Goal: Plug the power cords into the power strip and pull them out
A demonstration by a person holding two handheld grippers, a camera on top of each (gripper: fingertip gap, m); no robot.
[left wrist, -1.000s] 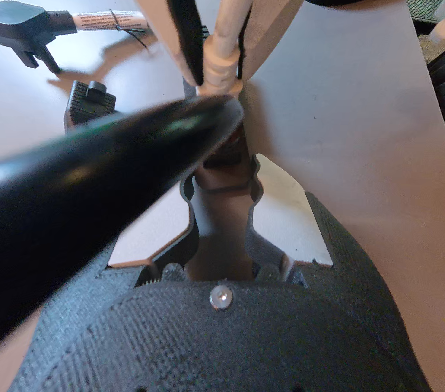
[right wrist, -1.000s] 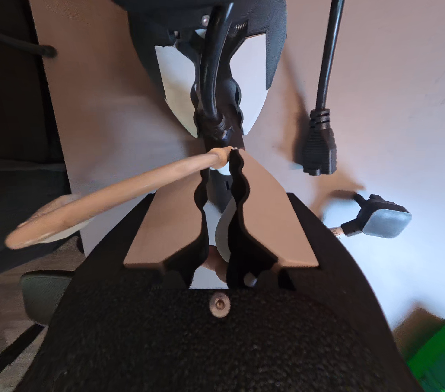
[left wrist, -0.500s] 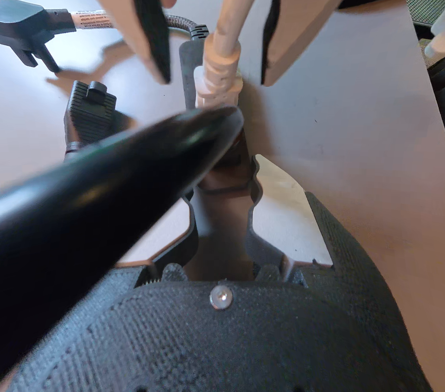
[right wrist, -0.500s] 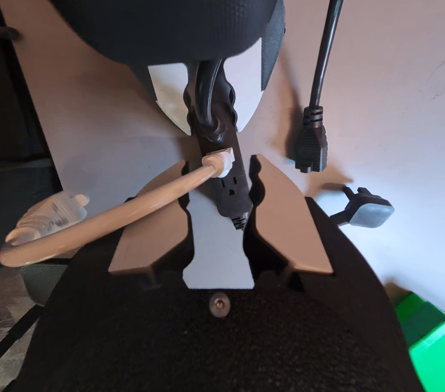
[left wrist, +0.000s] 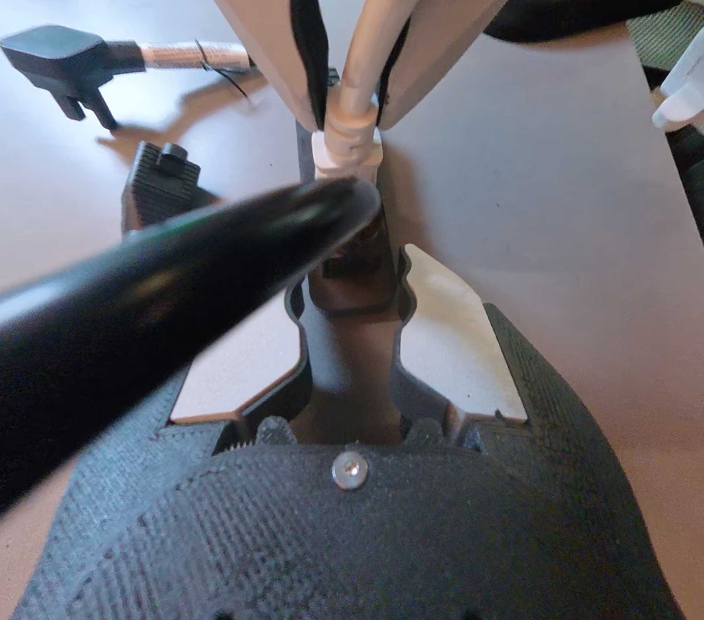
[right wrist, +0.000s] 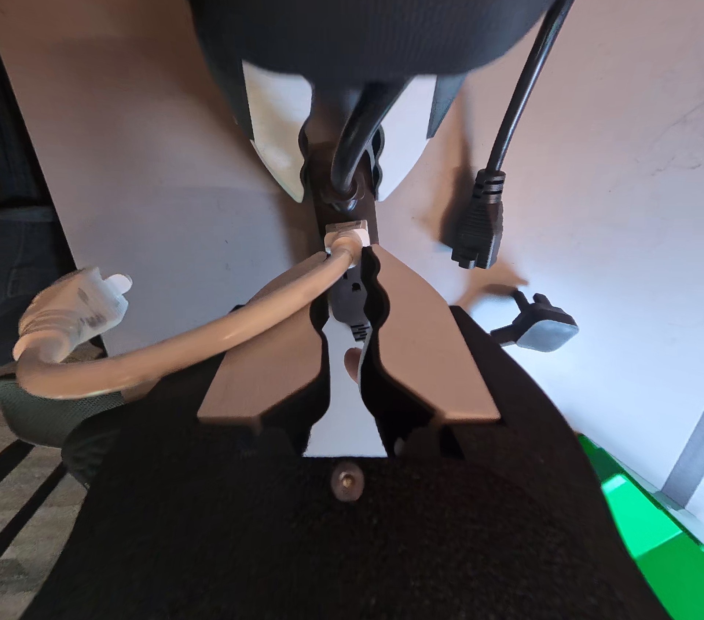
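Note:
A black power strip (left wrist: 354, 289) lies on the pale table (left wrist: 533, 220). My left gripper (left wrist: 350, 281) is shut on its near end. A thick black cord (left wrist: 152, 316) is plugged in just past my left fingers. Beyond it a white plug (left wrist: 346, 152) sits in the strip. My right gripper (right wrist: 346, 255) is shut on the white plug's (right wrist: 344, 232) neck from above, and its beige fingers (left wrist: 266, 30) show in the left wrist view. The white cord (right wrist: 228, 327) loops off to the left. The strip (right wrist: 352, 293) shows an empty socket between my right fingers.
A loose black cord connector (right wrist: 476, 228) and a black angled plug (right wrist: 541, 327) lie on the table beside the strip. The white cord's other end (right wrist: 72, 308) hangs past the table edge. A green object (right wrist: 647, 525) is at one corner. My right fingertips sit around 6 cm from my left ones.
My right gripper was shut on the white plug a second ago, opened and drew back half a second ago, and is now shut on it again. My left gripper has held still.

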